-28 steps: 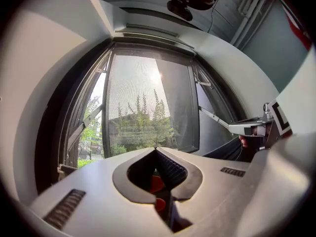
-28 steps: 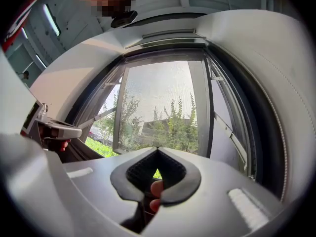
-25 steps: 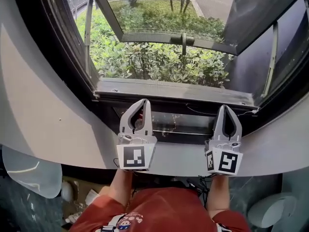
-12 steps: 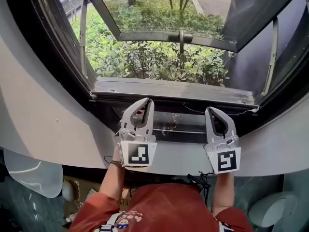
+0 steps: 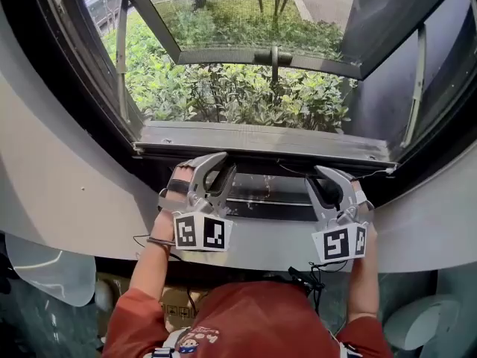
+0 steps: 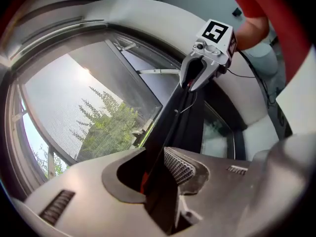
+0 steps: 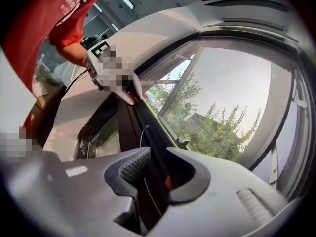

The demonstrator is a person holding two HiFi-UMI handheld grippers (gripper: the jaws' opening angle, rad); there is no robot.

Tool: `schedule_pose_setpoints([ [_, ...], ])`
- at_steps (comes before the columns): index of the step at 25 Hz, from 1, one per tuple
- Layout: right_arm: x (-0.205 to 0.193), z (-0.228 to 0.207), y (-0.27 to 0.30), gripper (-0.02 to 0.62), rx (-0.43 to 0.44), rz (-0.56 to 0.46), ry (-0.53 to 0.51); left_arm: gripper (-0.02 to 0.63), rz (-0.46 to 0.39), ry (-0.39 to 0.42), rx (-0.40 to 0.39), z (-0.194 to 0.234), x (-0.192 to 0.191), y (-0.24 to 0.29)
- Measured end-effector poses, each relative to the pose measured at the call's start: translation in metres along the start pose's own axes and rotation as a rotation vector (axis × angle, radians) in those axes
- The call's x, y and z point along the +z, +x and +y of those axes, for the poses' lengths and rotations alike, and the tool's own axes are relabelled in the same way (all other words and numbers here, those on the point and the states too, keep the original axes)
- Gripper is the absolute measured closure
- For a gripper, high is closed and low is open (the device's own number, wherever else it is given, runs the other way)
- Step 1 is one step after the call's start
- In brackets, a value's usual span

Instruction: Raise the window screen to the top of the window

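The window screen's dark bottom bar (image 5: 272, 165) lies low along the sill, just inside the grey window frame (image 5: 261, 139). My left gripper (image 5: 218, 168) has rolled onto its side at the bar's left part. Its jaws have just been opening, and in the left gripper view they (image 6: 158, 158) straddle the bar (image 6: 170, 117) without a clear squeeze. My right gripper (image 5: 335, 179) stands at the bar's right part, likewise rolled and just opened. In the right gripper view its jaws (image 7: 158, 158) have the bar (image 7: 136, 120) running between them.
Beyond the frame an outward-tilted window sash (image 5: 261, 54) hangs over green bushes (image 5: 238, 95). A metal stay arm (image 5: 414, 88) runs up the right side. A white curved wall ledge (image 5: 74, 192) wraps round below the window, close to both grippers.
Both grippers have sunk toward the sill and rolled onto their sides. Their shut jaws have opened and now stand around the screen's bottom bar.
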State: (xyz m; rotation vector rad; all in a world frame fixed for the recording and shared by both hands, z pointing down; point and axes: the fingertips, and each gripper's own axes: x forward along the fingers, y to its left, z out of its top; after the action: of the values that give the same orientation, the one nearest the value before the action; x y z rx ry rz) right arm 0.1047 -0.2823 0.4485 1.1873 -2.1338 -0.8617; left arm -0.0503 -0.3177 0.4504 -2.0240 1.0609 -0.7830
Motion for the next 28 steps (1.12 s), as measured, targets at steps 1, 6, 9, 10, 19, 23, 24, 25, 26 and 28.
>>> schedule_pose_setpoints([
  [1,-0.003,0.002,0.002,0.485,0.008,0.015,-0.051,0.494,0.005,0.021,-0.003,0.0,-0.001,0.0],
  [6,-0.022,0.0,0.006,0.472,0.008,0.083,-0.178,0.486,0.037,0.113,-0.022,-0.003,-0.001,0.001],
  [9,-0.028,-0.001,0.007,0.469,0.021,0.11,-0.189,0.486,0.062,0.171,-0.027,-0.004,-0.003,0.001],
  [10,-0.029,0.0,0.007,0.469,0.025,0.113,-0.193,0.486,0.07,0.184,-0.029,-0.004,-0.003,0.001],
  [19,-0.032,0.003,0.011,0.473,0.079,0.168,-0.21,0.477,0.171,0.313,-0.052,-0.006,-0.006,0.003],
  [23,-0.032,0.004,0.013,0.474,0.102,0.195,-0.214,0.469,0.254,0.39,-0.098,-0.009,-0.009,0.002],
  [24,-0.032,0.004,0.013,0.474,0.102,0.197,-0.218,0.469,0.271,0.402,-0.119,-0.012,-0.011,0.002],
  [25,-0.033,0.004,0.013,0.474,0.101,0.198,-0.22,0.469,0.286,0.409,-0.144,-0.016,-0.013,0.003],
  [26,-0.033,0.004,0.013,0.477,0.1,0.198,-0.22,0.474,0.298,0.415,-0.163,-0.021,-0.017,0.004],
  [28,-0.032,0.005,0.013,0.479,0.098,0.196,-0.218,0.451,0.301,0.431,-0.155,-0.026,-0.023,0.009],
])
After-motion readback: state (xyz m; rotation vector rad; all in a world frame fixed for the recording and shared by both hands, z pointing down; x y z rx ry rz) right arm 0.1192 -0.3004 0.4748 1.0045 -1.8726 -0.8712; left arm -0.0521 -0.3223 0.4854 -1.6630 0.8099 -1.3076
